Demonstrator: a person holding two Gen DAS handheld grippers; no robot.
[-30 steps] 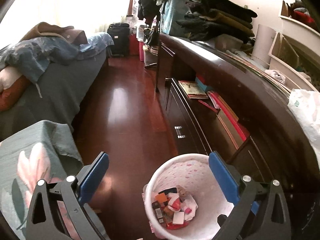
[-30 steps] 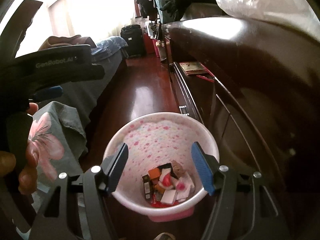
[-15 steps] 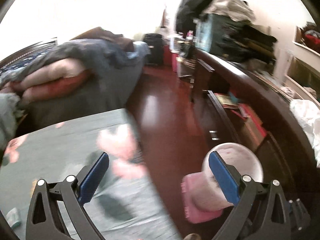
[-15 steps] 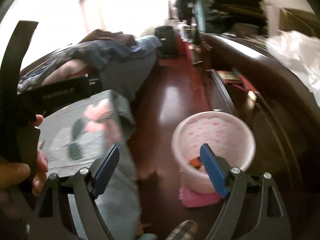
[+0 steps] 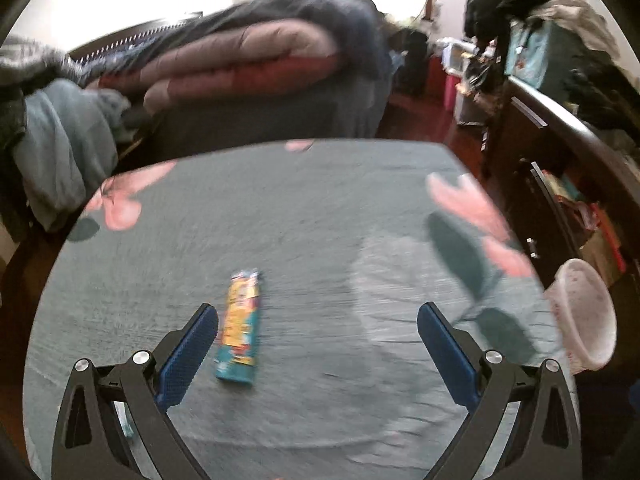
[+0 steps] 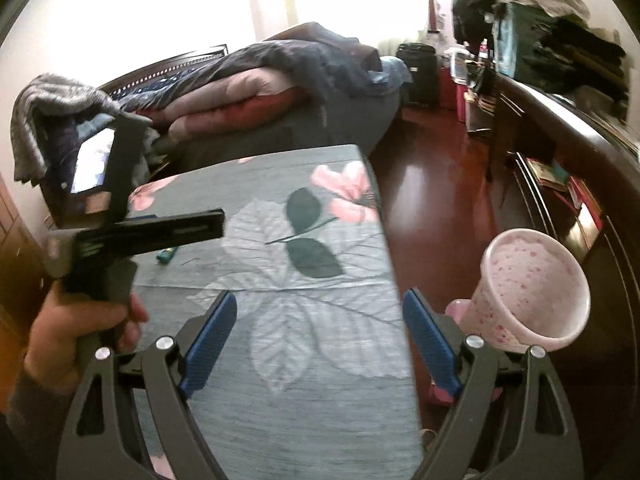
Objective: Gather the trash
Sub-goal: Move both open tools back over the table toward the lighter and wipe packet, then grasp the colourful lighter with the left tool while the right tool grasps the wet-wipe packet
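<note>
A teal and yellow snack wrapper [image 5: 240, 328] lies flat on a grey-green floral cloth [image 5: 312, 240] over a table. My left gripper [image 5: 318, 332] is open and empty above the cloth, its left finger just beside the wrapper. The pink speckled trash bin [image 5: 584, 316] stands on the floor past the table's right edge. My right gripper [image 6: 316, 320] is open and empty over the cloth's right side, with the bin [image 6: 536, 292] to its right. In the right wrist view the left gripper's body [image 6: 152, 232] hides most of the wrapper [image 6: 166, 255].
A bed with piled quilts [image 5: 240, 64] lies behind the table. A dark wooden dresser [image 6: 560, 152] with open shelves runs along the right, clothes heaped on top. Red-brown wooden floor [image 6: 432, 184] lies between bed and dresser.
Both grippers swung left, away from the bin and over the cloth-covered table. The wrapper has come into view by my left gripper. Both stayed open.
</note>
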